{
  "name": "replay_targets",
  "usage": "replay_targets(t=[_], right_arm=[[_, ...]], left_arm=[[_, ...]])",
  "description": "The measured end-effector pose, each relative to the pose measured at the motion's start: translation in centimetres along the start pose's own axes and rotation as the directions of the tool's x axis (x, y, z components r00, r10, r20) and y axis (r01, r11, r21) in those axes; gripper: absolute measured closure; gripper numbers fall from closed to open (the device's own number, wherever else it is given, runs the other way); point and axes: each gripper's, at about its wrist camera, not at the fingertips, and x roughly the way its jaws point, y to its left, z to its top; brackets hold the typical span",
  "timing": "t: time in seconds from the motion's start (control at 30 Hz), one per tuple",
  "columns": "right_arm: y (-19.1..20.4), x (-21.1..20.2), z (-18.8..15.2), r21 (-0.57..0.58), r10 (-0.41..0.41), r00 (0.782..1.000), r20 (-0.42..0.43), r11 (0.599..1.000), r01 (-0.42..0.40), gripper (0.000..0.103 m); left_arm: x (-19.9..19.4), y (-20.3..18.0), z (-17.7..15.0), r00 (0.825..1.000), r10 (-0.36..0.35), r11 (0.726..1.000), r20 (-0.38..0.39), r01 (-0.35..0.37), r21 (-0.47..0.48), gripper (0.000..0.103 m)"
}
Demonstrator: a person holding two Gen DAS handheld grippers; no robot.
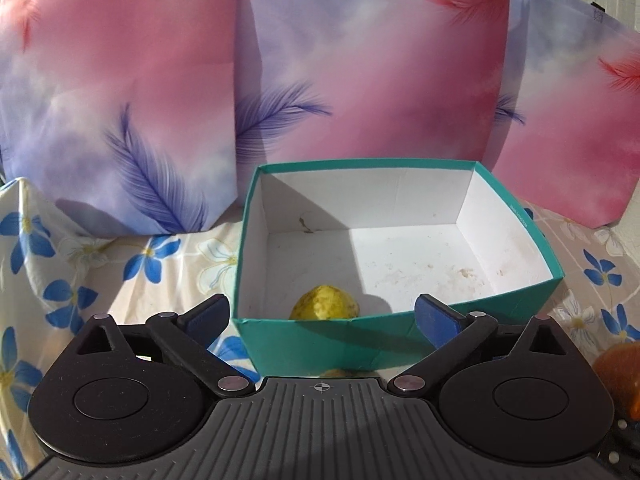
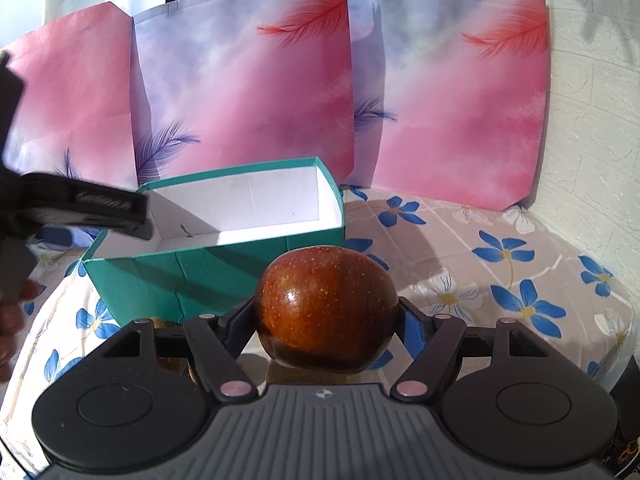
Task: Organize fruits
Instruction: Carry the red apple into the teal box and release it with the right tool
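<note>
A red-brown apple [image 2: 327, 307] with fine yellow speckles sits clamped between the jaws of the right gripper [image 2: 327, 322], the blue pads pressing its left and right sides. It is held off the cloth, in front of and just to the right of the near right corner of a teal box [image 2: 240, 264].

The box is open at the top, teal outside and white inside, with some pale stains on its floor. In the left wrist view a yellow-green fruit [image 1: 325, 303] lies inside the box [image 1: 516, 208], against the near wall and slightly left of the middle; only its upper part shows over the rim. The rest of the box floor is bare, half in sun and half in shadow.

The left gripper [image 1: 322, 314] hovers just in front of the box with its jaws wide apart and nothing between them; the near wall of the box spans the gap. In the right wrist view that gripper [image 2: 76, 204] shows as a dark shape at the left edge, above the box's left corner, with part of the hand [image 2: 14, 320] that holds it below.

At the far right edge of the left wrist view an orange-brown rounded shape [image 1: 618, 372] shows, too cropped to name for sure.

Everything rests on a worktop covered by a cloth [image 2: 500, 264] printed with blue and white flowers. Behind the box stand pink and lilac bags [image 2: 248, 92] with feather prints, side by side. A white textured wall [image 2: 592, 100] closes the right side.
</note>
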Motion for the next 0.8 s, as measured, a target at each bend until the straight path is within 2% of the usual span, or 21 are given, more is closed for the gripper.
replay_targets(t=[0.33,0.57,0.8], right_arm=[[1.2,1.5,2.3,-0.036,0.016,0.999,0.045,0.999,-0.014,0.03],[1.7,3.8,3.9,-0.063,0.004,0.998,0.055,0.998,-0.001,0.03],[2.8,6.0,5.2,-0.092,0.01,0.996,0.091,0.996,-0.002,0.03]], left_arm=[[-1.9,2.2,-1.5,1.0,-0.002,0.999,0.003,0.002,-0.036,0.002],[-1.3,3.9,-2.4,0.999,0.018,0.996,-0.043,-0.021,-0.086,0.002],[-2.9,5.1,-2.6,0.999,-0.014,0.989,-0.033,0.009,-0.144,0.002]])
